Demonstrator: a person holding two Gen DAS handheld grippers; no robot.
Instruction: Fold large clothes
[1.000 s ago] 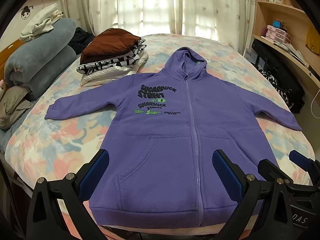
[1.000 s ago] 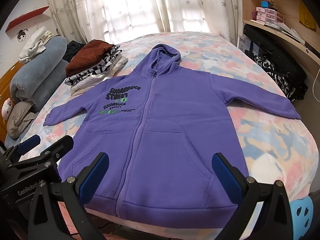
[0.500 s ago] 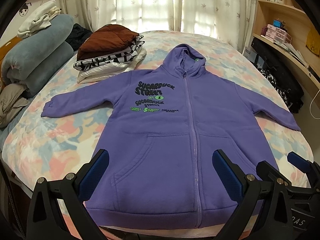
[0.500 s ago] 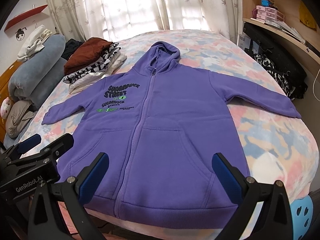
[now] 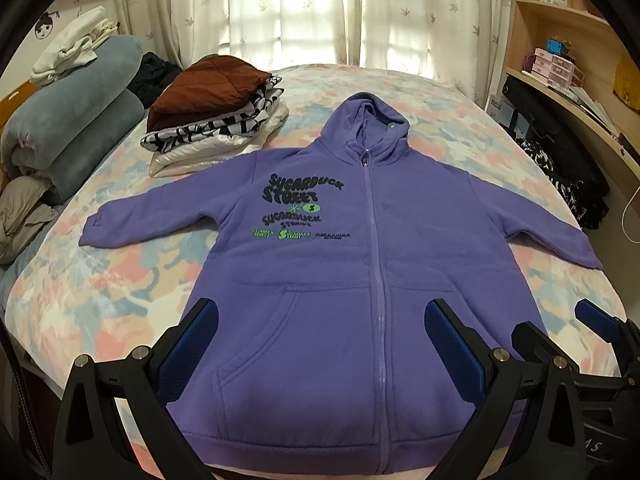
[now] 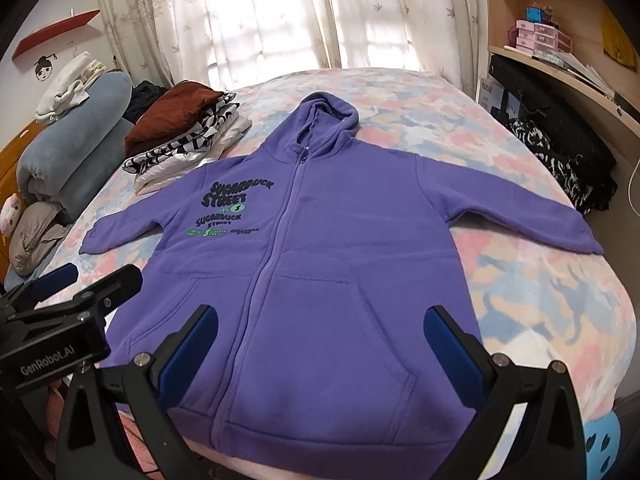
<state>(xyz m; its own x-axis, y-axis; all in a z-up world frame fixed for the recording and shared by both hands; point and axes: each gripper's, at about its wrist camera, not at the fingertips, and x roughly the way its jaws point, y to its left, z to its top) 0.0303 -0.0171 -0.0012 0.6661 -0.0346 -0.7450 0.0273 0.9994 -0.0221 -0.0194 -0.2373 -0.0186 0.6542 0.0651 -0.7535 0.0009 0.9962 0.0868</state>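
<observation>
A purple zip hoodie lies flat and face up on the bed, zipped, sleeves spread out to both sides, hood toward the window. My left gripper hovers open above its lower front, near the left pocket. My right gripper hovers open above the lower right front. Nothing sits between either pair of blue pads. Each gripper shows at the edge of the other's view: the right gripper and the left gripper.
A stack of folded clothes sits at the bed's far left. Rolled blue blankets and pillows line the left side. Shelves and a dark bag stand along the right. The floral bedspread shows around the hoodie.
Both grippers have edged slightly forward and up over the hoodie, so the view shifted a little. The hoodie has not moved, and both grippers stayed open.
</observation>
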